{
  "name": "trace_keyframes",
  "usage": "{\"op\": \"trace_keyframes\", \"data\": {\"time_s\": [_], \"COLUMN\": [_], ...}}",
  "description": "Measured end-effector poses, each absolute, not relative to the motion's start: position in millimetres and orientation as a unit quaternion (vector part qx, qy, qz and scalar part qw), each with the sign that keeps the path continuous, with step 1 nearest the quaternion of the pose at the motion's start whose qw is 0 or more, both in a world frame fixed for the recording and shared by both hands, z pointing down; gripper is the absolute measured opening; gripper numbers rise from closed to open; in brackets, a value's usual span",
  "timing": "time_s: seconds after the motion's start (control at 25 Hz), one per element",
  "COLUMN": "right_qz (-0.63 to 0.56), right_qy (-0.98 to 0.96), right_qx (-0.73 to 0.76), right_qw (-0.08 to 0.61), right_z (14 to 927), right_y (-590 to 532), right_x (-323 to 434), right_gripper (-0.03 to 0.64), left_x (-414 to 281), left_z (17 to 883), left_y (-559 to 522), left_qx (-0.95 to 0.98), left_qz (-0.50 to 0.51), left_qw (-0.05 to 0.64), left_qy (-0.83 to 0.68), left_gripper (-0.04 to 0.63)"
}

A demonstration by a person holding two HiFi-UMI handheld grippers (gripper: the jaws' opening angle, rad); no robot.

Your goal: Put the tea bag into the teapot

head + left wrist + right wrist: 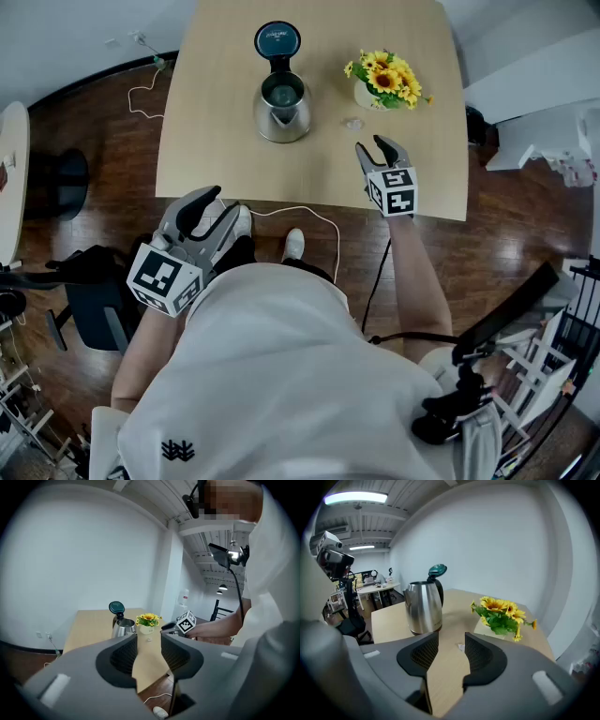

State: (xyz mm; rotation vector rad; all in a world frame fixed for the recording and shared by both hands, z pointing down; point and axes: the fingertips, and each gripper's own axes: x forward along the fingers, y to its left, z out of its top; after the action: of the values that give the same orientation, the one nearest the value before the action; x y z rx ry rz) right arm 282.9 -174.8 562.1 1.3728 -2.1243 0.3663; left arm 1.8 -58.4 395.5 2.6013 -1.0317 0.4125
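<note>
tea bag [352, 123] | on table [211, 141], just ahead of right gripper [373, 146] | jaws apart

I see the tea bag [352, 123] only as a pale speck; I cannot tell what the teapot [281, 105] holds in its dark inside.

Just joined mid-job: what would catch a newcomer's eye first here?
The steel teapot, lid flipped open, stands mid-table, with yellow sunflowers to its right. A small tea bag lies on the table just in front of the flowers. The right claw is open and empty, just short of it.
</note>
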Motion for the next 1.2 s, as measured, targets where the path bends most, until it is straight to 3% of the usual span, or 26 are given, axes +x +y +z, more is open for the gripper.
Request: {"op": "trace_keyframes", "data": {"time_s": [0.56, 0.76, 0.96, 1.2], "right_qz": [0.207, 0.225, 0.223, 0.225], "right_qy": [-0.737, -0.727, -0.715, -0.713], "right_qx": [0.536, 0.540, 0.555, 0.558], "right_qw": [0.356, 0.359, 0.362, 0.360], "right_z": [686.8, 701.8, 703.4, 684.9], "right_y": [-254.5, -259.8, -260.0, -255.1], "right_x": [300.2, 300.0, 306.4, 309.0], "right_gripper": [0.170, 0.141, 0.058, 0.046], "left_x": [-54.4, -58.6, -57.1, -48.9], "left_z": [399.8, 407.2, 412.7, 410.2], "left_y": [-117.9, -128.7, -133.5, -140.5], "left_qx": [0.893, 0.891, 0.892, 0.900], "left_qz": [0.176, 0.179, 0.179, 0.170], "left_qw": [0.156, 0.164, 0.168, 0.165], "left_qy": [-0.383, -0.384, -0.379, -0.364], "left_gripper": [0.140, 0.140, 0.140, 0.140]}}
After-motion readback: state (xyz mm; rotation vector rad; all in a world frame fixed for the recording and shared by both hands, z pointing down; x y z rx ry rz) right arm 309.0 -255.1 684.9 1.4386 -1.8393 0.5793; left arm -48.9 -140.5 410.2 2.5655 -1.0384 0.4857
